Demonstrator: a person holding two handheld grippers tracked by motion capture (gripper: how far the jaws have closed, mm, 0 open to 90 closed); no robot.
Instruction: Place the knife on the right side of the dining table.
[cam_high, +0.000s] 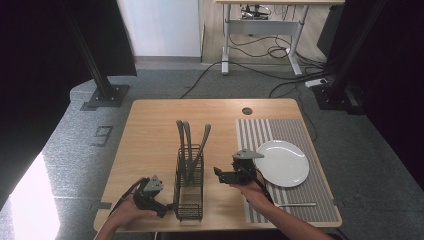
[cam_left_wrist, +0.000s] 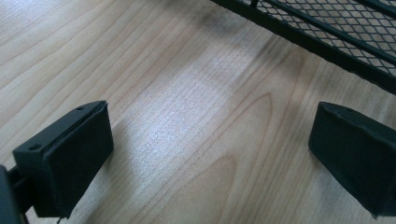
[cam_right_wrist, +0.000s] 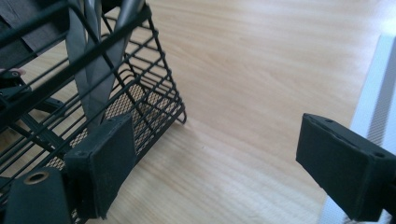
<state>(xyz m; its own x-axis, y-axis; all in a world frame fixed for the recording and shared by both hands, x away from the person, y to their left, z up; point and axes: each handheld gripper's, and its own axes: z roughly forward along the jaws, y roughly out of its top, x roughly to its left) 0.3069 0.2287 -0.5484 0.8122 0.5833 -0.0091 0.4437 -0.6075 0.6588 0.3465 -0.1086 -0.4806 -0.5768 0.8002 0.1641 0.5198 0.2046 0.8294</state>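
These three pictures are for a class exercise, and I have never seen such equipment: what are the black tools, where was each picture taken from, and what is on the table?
A person holds a hand-operated two-jaw gripper in each hand. The high view looks down on the wooden table. The other two come from cameras riding on each gripper, looking along its black jaws. The left gripper rests beside a black wire cutlery caddy holding upright utensils. The right gripper hovers beside the caddy. Both stand open, holding nothing. A striped placemat carries a white plate and one utensil.
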